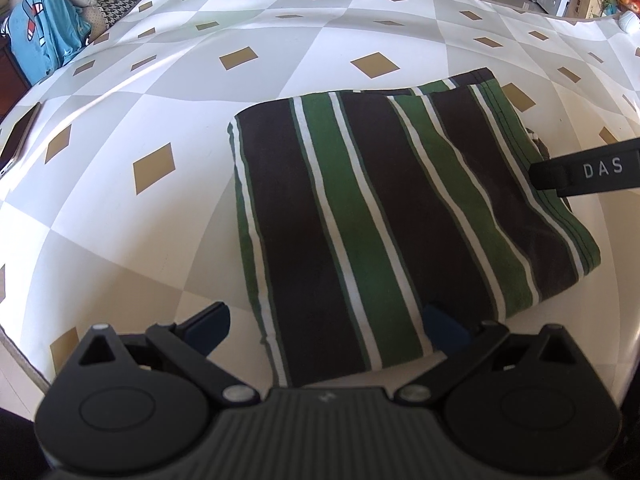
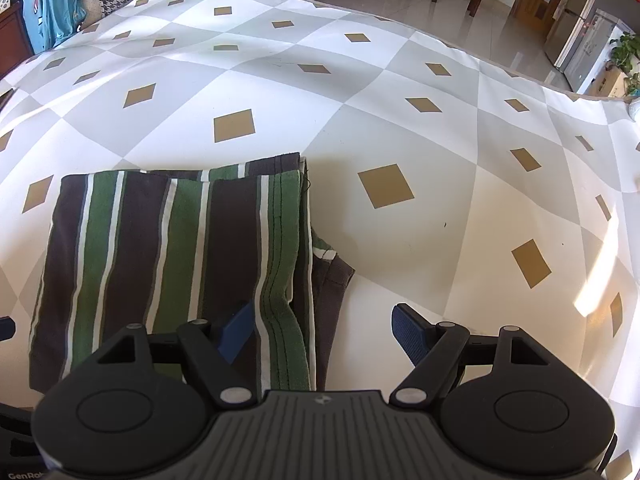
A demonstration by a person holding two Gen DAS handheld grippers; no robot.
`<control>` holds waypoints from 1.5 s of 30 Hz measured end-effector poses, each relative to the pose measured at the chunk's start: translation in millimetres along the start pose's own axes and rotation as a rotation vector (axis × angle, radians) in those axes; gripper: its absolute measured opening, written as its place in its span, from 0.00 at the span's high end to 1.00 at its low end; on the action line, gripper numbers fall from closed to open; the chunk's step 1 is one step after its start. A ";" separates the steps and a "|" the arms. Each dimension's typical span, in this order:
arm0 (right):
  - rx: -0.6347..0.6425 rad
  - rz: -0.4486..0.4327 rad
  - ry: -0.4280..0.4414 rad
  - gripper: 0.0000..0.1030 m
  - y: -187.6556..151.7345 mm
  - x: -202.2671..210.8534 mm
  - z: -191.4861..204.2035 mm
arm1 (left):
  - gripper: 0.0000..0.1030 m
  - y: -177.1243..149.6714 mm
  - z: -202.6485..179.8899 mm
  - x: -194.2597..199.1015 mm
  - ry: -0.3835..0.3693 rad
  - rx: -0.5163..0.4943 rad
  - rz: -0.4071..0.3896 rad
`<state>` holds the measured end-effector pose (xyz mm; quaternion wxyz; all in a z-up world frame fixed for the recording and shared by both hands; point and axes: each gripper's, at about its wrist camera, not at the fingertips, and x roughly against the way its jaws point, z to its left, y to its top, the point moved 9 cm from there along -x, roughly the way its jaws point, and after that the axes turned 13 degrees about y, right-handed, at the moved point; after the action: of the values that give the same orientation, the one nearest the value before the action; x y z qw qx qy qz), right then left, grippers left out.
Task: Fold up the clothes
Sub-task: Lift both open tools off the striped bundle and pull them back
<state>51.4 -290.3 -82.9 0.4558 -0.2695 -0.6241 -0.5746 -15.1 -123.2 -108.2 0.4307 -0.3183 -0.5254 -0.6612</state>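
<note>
A striped garment (image 1: 384,208) in green, brown and white lay folded into a thick rectangle on the diamond-patterned cloth (image 1: 168,80), its layered hems stacked along the edge at three o'clock, where a brown flap (image 2: 332,276) poked out from under the pile. The left gripper (image 1: 326,326) stood at the packet's seven o'clock corner with its jaws spread wide, clasping nothing; the right gripper (image 2: 324,330), at five o'clock, was equally spread, one blue pad over the hems and the other over bare cloth. The folding looked nearly finished, with perhaps only that stray flap to tuck. A blue garment (image 1: 44,36) waited at ten o'clock.
</note>
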 end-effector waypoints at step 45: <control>-0.110 0.034 0.085 0.27 -54.0 27.4 27.6 | 0.00 -50.9 6.3 19.3 0.046 -0.016 -0.023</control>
<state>-14.2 -279.4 -82.2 0.4760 -0.2803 -0.5670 -0.6110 -69.6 -117.7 -111.2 0.4326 -0.3002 -0.5138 -0.6774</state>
